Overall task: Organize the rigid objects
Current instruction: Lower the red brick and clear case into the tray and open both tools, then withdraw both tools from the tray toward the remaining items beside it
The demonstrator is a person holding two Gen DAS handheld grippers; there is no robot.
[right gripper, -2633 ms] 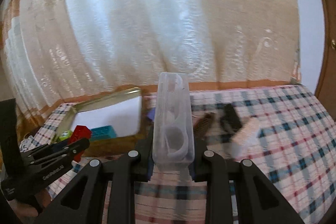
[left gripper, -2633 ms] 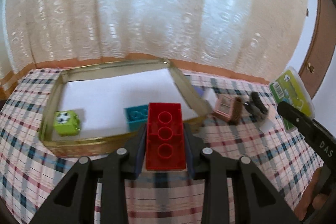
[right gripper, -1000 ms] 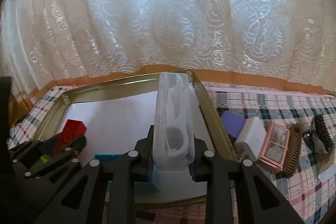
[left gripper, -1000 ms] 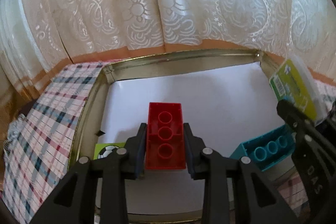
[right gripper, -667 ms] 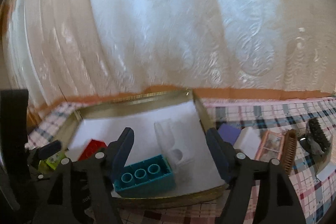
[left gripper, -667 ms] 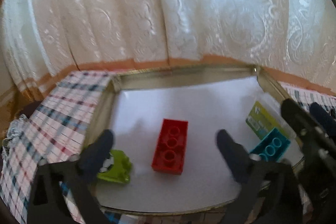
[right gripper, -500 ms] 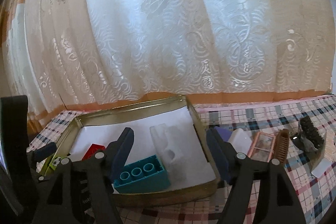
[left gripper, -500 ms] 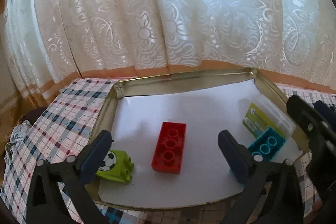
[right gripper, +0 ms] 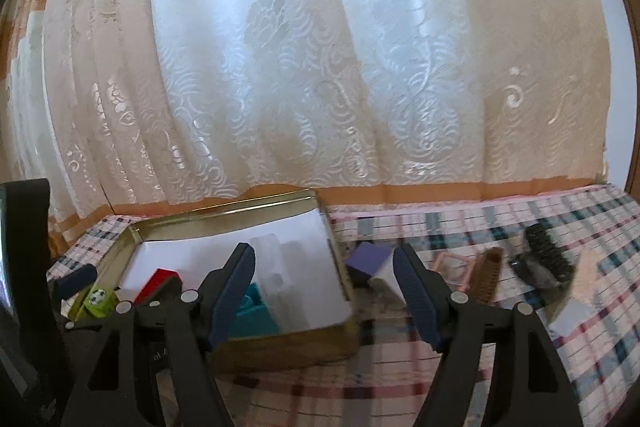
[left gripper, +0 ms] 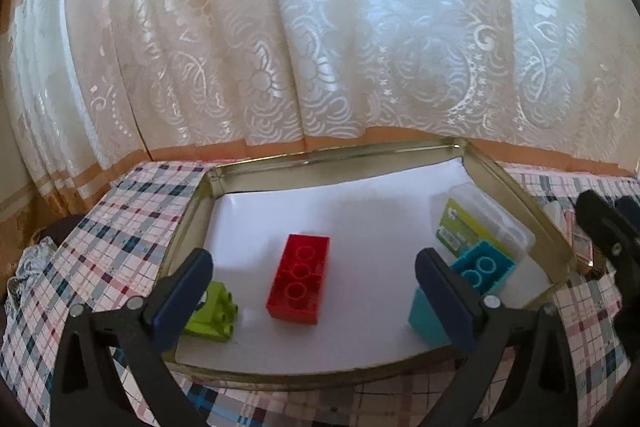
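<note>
My left gripper [left gripper: 312,291] stands released over the gold tin [left gripper: 332,157]; the red brick [left gripper: 300,279] lies between its jaws, green block [left gripper: 212,311] left, teal brick [left gripper: 472,279] and clear case [left gripper: 480,223] right. My right gripper [right gripper: 324,295] is released, empty, tin ahead-left

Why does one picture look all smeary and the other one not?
Right wrist view: smeared, so the tray, the checked cloth and the black comb look streaky. Left wrist view: sharper, with clear studs on the red brick. Both views bend at their edges, and the bright curtain lets light through.
</note>
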